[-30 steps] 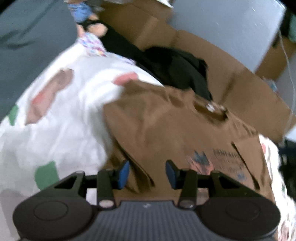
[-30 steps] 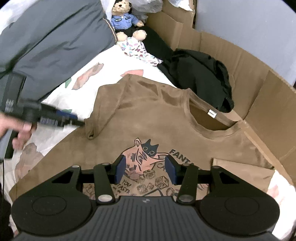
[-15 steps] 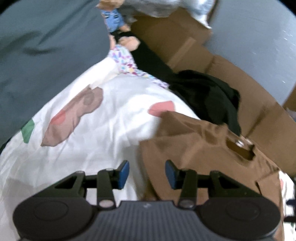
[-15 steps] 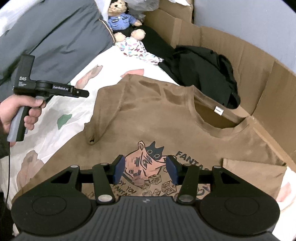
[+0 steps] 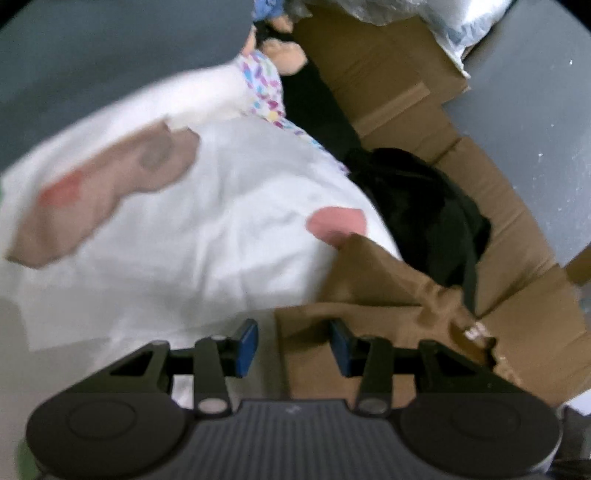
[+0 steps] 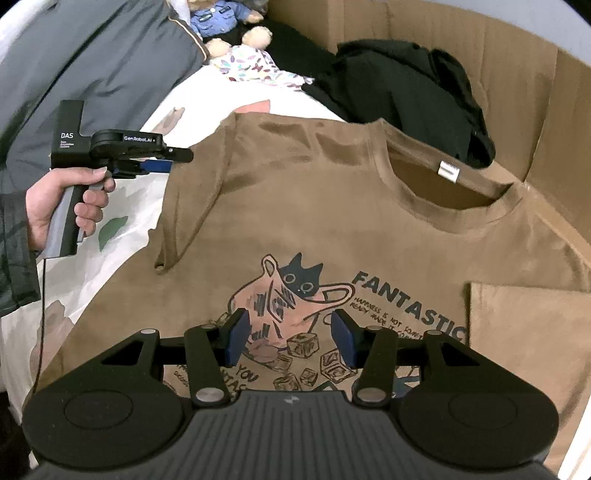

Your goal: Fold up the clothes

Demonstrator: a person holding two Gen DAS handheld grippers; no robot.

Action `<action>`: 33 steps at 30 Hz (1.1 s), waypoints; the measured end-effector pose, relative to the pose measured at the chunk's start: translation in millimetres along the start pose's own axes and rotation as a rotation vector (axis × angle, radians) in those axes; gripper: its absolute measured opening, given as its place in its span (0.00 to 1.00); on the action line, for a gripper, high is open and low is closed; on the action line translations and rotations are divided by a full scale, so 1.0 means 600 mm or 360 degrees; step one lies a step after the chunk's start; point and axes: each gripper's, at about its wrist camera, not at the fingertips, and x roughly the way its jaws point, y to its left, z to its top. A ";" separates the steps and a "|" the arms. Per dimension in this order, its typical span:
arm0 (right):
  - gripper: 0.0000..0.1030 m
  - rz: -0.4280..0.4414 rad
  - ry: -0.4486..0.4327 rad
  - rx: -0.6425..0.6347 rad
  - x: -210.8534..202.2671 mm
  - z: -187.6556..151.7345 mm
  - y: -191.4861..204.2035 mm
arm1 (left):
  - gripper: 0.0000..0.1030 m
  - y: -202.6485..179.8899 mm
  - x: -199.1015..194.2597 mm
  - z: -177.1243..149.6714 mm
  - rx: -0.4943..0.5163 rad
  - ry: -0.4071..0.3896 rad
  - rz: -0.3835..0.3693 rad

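Note:
A brown T-shirt (image 6: 332, 206) with a cat print lies face up on the bed, collar toward the far side. Its right sleeve (image 6: 524, 332) is folded in over the body. The left sleeve (image 6: 192, 192) lies spread toward the sheet. My right gripper (image 6: 291, 341) hovers open just above the print, with nothing between its pads. A hand holds my left gripper (image 6: 166, 160) at the outer edge of the left sleeve, near the shoulder. In the left wrist view the left gripper (image 5: 293, 347) is open, with the brown T-shirt (image 5: 388, 288) edge lying below the gap.
A white bed sheet (image 5: 184, 221) with coloured patches lies under the shirt. Beyond the collar is a black garment (image 6: 406, 85) against cardboard walls (image 6: 517, 74). A teddy bear (image 6: 221, 18), a patterned cloth (image 6: 247, 62) and a grey jacket (image 6: 92, 66) sit at the far left.
The left gripper has travelled from the sleeve cuff up along the sleeve's edge toward the shoulder, and its view swung onto the sheet. The right gripper has sunk closer to the print.

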 end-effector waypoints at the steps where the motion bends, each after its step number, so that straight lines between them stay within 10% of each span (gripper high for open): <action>1: 0.52 0.0004 0.0005 0.0011 0.004 -0.001 -0.004 | 0.41 0.000 0.003 -0.001 0.0002 0.0001 -0.0004; 11: 0.52 0.0029 0.0009 0.0024 0.009 -0.005 -0.020 | 0.12 -0.061 -0.026 -0.009 0.0199 -0.0050 -0.0172; 33: 0.52 0.0202 -0.0269 0.0090 0.094 0.093 0.084 | 0.12 -0.133 -0.020 -0.025 0.0303 0.0161 -0.0371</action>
